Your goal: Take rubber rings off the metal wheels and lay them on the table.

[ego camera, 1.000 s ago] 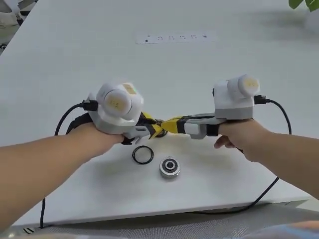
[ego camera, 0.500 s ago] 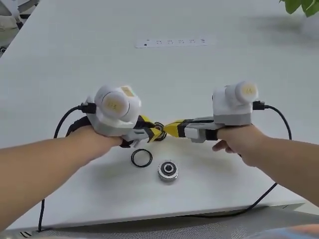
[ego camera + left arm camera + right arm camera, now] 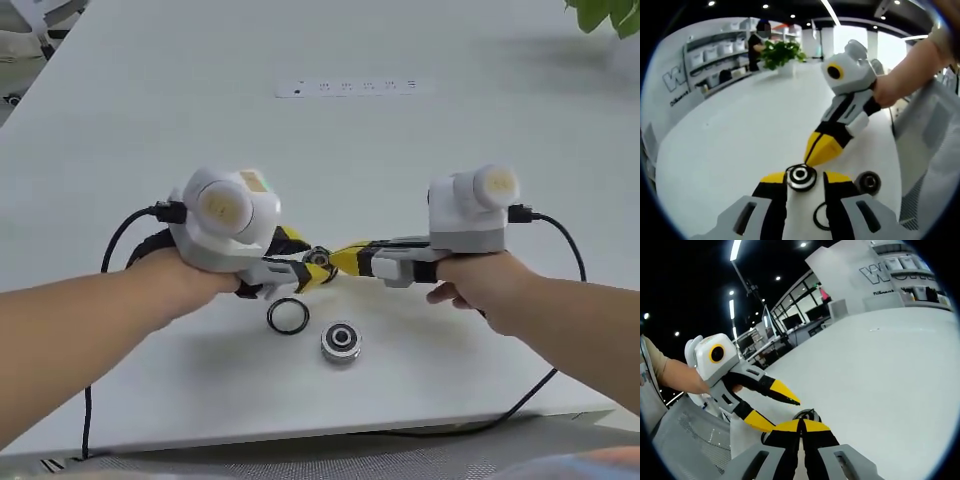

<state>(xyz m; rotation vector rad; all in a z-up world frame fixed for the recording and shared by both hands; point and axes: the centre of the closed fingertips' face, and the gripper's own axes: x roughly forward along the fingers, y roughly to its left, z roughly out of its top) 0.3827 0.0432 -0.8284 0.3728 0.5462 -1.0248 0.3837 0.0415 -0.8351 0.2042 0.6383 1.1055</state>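
Observation:
My left gripper (image 3: 312, 264) (image 3: 801, 181) is shut on a small metal wheel (image 3: 318, 260) (image 3: 800, 177) and holds it above the table, with the wheel's black rubber ring still around it. My right gripper (image 3: 338, 259) (image 3: 800, 423) comes in from the opposite side. Its jaws are shut, and their tips touch the rim of that wheel (image 3: 808, 414). I cannot tell whether they pinch the ring. Below them on the table lie a loose black rubber ring (image 3: 288, 316) (image 3: 821, 218) and a second metal wheel (image 3: 341, 340) (image 3: 869, 182).
The white table (image 3: 330, 150) stretches far ahead, with a power strip (image 3: 352, 87) lying at the back. Black cables (image 3: 115, 250) trail from both grippers toward the near table edge. A green plant (image 3: 600, 12) stands at the far right corner.
Both grippers stay joined at the held wheel, almost still. The wheel's face between the tips shows a little more clearly now. The ring and second wheel on the table have not moved.

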